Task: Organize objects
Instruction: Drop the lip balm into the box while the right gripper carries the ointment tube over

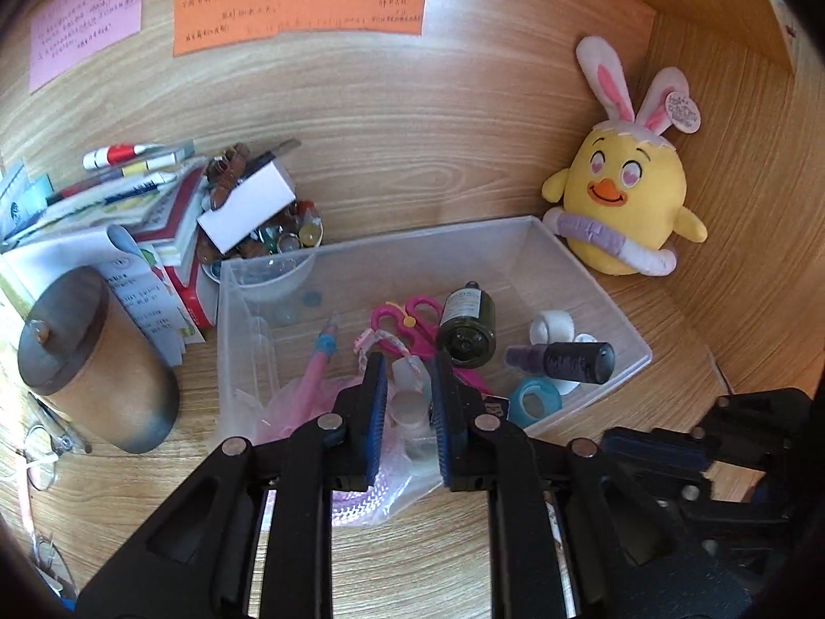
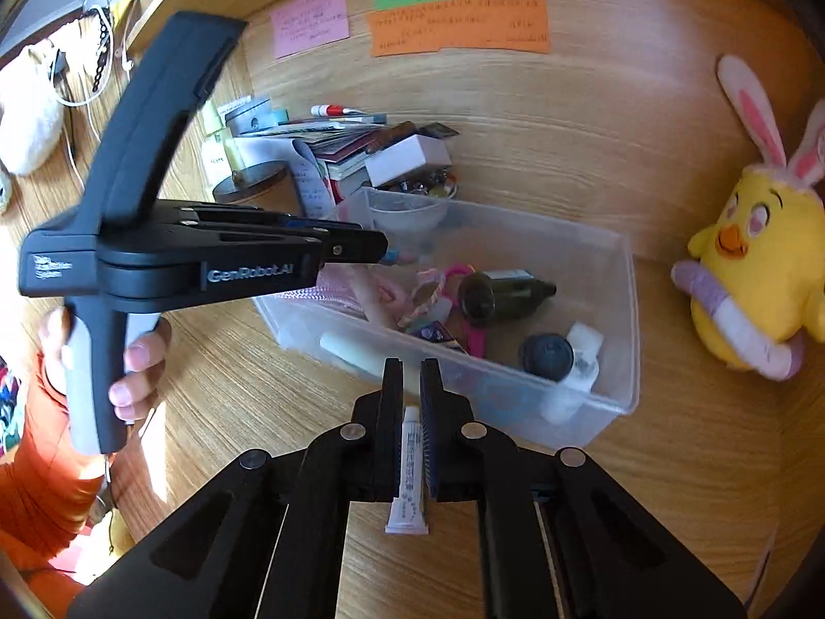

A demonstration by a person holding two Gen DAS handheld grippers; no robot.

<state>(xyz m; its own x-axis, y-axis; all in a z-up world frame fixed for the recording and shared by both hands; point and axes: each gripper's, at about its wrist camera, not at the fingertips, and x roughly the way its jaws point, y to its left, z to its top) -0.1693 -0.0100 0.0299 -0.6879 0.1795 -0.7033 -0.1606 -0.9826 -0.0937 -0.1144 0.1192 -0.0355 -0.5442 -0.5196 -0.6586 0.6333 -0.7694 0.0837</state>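
A clear plastic bin (image 1: pixel 624 320) stands on the wooden desk, also in the right wrist view (image 2: pixel 626 309). It holds pink scissors (image 1: pixel 417 320), a dark green bottle (image 1: pixel 466 322), a black and purple spray bottle (image 1: pixel 562 361), a pink pen (image 1: pixel 317 371) and a blue tape ring (image 1: pixel 533 400). My left gripper (image 1: pixel 407 387) is over the bin's near edge, shut on a small clear bottle (image 1: pixel 410 402) inside a pink plastic bag (image 1: pixel 304 407). My right gripper (image 2: pixel 411 387) is shut on a small white tube (image 2: pixel 410 469), in front of the bin.
A yellow chick plush (image 1: pixel 624 196) sits right of the bin. Left of it are a brown lidded canister (image 1: pixel 87 356), a stack of books and pens (image 1: pixel 129 196) and a bowl of pins (image 1: pixel 278 242). Sticky notes (image 1: pixel 299 5) hang on the back panel.
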